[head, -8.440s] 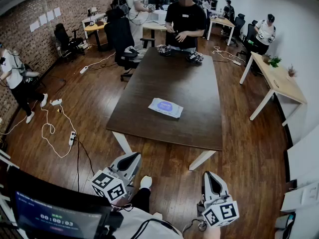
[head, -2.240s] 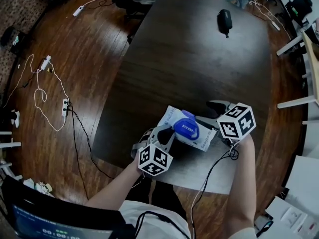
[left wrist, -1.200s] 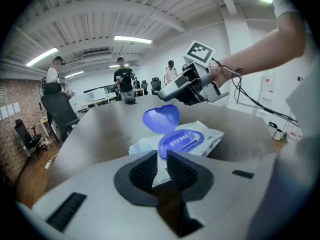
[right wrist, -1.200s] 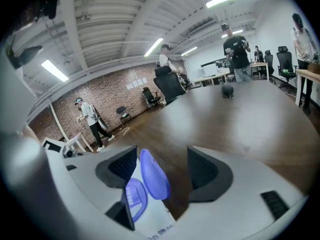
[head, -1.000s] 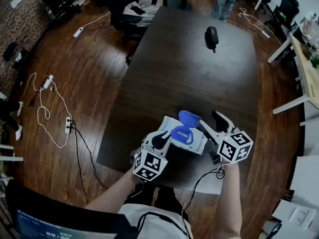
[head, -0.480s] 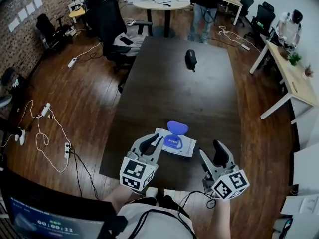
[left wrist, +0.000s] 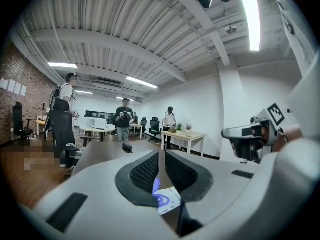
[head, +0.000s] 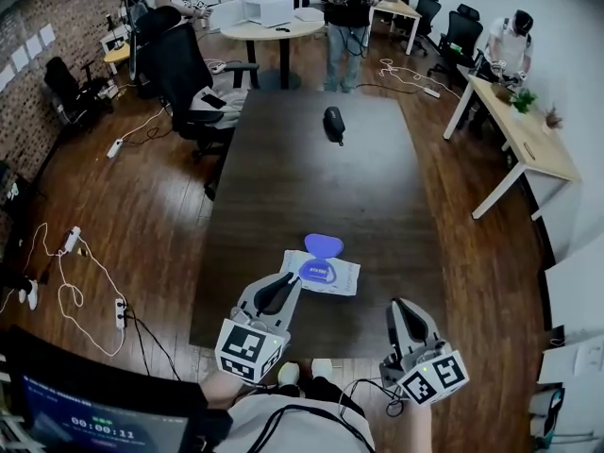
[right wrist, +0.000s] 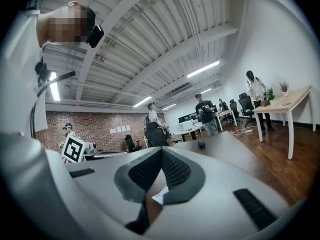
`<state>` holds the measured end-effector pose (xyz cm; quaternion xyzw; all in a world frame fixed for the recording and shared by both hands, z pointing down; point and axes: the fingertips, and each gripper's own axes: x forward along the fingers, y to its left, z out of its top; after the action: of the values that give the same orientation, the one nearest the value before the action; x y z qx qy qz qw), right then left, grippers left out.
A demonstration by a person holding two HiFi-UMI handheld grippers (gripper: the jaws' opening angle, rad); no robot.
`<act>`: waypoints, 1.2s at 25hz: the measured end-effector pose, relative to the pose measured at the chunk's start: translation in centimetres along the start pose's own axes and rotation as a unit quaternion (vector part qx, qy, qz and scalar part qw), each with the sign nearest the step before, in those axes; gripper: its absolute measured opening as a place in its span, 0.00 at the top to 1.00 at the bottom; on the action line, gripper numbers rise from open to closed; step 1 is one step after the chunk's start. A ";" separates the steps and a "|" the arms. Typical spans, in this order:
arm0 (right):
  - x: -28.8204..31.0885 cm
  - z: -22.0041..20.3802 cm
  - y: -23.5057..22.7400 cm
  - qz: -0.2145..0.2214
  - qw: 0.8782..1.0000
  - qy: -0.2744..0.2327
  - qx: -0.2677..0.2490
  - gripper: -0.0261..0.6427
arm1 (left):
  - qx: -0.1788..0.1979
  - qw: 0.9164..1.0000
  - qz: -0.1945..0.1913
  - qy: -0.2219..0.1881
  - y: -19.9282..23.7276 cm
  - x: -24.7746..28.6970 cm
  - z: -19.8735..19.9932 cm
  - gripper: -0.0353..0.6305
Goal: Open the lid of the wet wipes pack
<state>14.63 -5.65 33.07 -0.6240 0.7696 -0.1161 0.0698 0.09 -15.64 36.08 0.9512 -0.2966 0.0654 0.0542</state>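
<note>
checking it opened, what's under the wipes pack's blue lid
Round blue plastic lid stands flipped up; under it the flat white pack bares a blue oval opening; wipes inside: cannot tell.

Open-plan office: brick wall (head: pixel 33 83) at ten o'clock, pale desk (head: pixel 521 144) at two, swivel chairs (head: pixel 462 32) at one, round table (head: pixel 269 29) at twelve.

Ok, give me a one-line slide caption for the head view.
Wet wipes pack on the dark table, blue lid flipped open; left gripper and right gripper held clear of it.

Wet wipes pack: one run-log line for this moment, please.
wet wipes pack lying on table | lid open | left gripper slit apart, empty | right gripper shut, empty
</note>
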 end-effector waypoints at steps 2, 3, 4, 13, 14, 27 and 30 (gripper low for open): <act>-1.0 0.9 1.0 -0.007 1.000 -0.009 -0.017 0.95 | -0.001 1.000 -0.007 -0.004 -0.3 -0.5 -0.3 0.88; -1.4 1.3 1.6 -0.009 1.000 -0.013 -0.024 0.95 | -0.001 1.000 -0.009 -0.006 -0.4 -0.7 -0.4 0.88; -1.6 1.3 2.2 -0.008 0.999 -0.014 -0.027 0.95 | -0.001 1.000 -0.011 -0.008 -0.4 -0.8 -0.5 0.89; -6.1 0.9 5.8 0.021 0.999 -0.006 -0.037 0.95 | 0.005 1.000 -0.017 -0.022 -4.2 -4.1 0.2 0.94; -6.9 0.9 6.0 0.025 0.999 -0.009 -0.038 0.95 | 0.007 1.000 -0.015 -0.025 -5.0 -4.7 0.3 0.94; -25.8 -2.7 9.7 0.042 0.998 -0.005 -0.043 0.95 | 0.004 0.999 0.033 -0.022 -20.5 -18.1 -3.1 0.94; -29.9 -3.7 11.2 0.047 0.998 -0.005 -0.043 0.95 | 0.003 0.999 0.040 -0.020 -23.4 -21.6 -4.1 0.94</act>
<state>9.42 26.09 32.49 -0.5900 0.8021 -0.0768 0.0519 -4.49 16.14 35.23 0.9398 -0.3353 0.0495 0.0427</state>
